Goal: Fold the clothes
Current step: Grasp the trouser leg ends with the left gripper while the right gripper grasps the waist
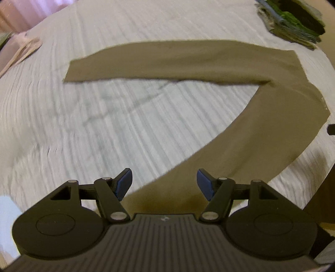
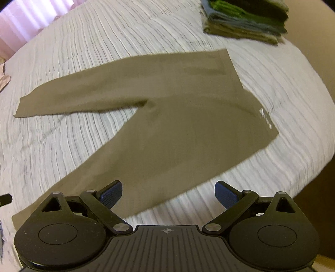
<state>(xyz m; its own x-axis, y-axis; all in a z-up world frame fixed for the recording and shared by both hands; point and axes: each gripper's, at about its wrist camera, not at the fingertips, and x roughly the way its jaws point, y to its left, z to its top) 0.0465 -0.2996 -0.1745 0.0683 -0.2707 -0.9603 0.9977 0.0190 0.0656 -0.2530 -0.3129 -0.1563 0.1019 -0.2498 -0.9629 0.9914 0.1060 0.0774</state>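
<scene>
An olive-brown pair of leggings lies flat on the white ribbed bedspread, its two legs spread in a V. One leg runs left at the far side, the other runs toward the near edge. My left gripper is open and empty above the cuff end of the near leg. In the right wrist view the leggings fill the middle, with a small white logo by the waistband at the right. My right gripper is open and empty above the near leg's edge.
A stack of folded clothes in green, grey and olive sits at the far right of the bed; it also shows in the left wrist view. A pink garment lies at the far left. The bed edge drops off at the right.
</scene>
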